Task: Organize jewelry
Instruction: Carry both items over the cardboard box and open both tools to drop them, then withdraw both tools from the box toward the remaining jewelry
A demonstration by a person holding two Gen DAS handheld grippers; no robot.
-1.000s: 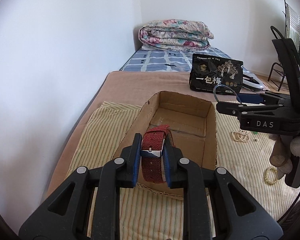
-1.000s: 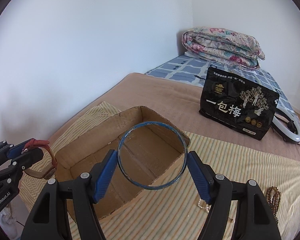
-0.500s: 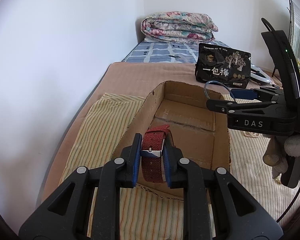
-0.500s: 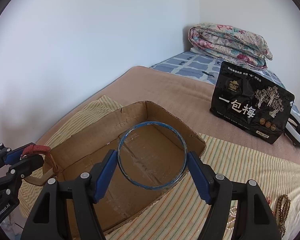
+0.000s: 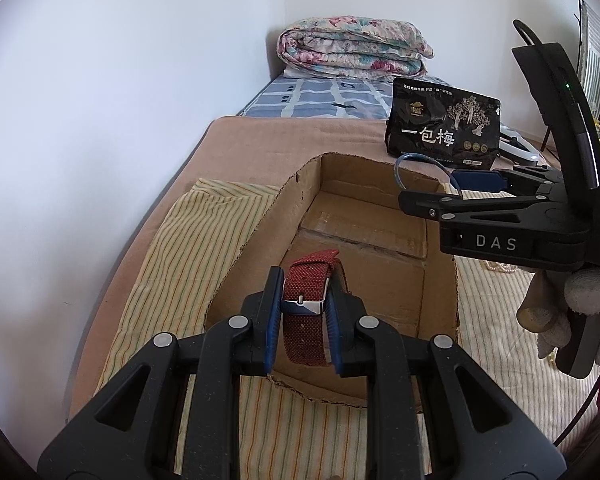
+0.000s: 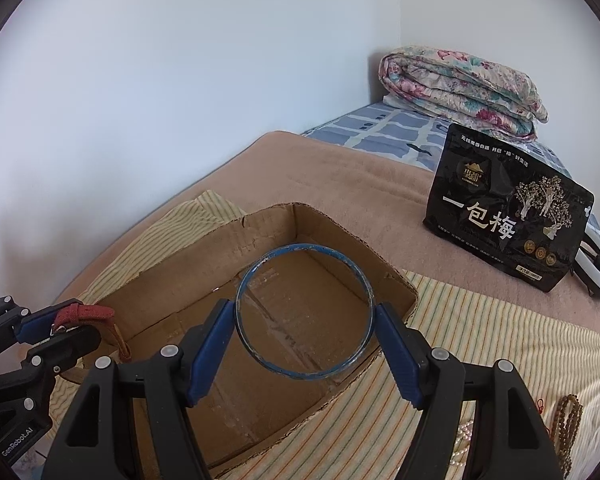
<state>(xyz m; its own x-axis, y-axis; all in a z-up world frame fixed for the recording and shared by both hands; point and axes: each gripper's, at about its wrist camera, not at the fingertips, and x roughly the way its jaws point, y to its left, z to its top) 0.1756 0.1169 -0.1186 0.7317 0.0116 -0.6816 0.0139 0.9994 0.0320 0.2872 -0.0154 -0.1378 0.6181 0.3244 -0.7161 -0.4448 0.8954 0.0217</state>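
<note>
My left gripper [image 5: 302,316] is shut on a red woven watch strap [image 5: 306,332] with a metal buckle, held over the near end of an open cardboard box [image 5: 260,220]. My right gripper [image 6: 304,344] is shut on a thin blue bangle [image 6: 362,280], held upright over the same box [image 6: 172,256]. In the left wrist view the right gripper [image 5: 436,196] with the bangle [image 5: 400,162] hangs over the box's far right side. In the right wrist view the left gripper [image 6: 66,326] with the strap [image 6: 86,314] is at the box's left end. The box floor looks bare.
The box sits on a striped yellow cloth [image 5: 188,248] on a brown blanket [image 6: 340,172]. A black snack bag [image 6: 508,212] stands behind. Bead bracelets [image 6: 568,412] and pearls [image 5: 500,267] lie on the cloth to the right. A folded quilt [image 5: 352,48] lies far back by the wall.
Both grippers have moved forward over the box, the left with the strap and the right with the bangle. Both grips are unchanged.
</note>
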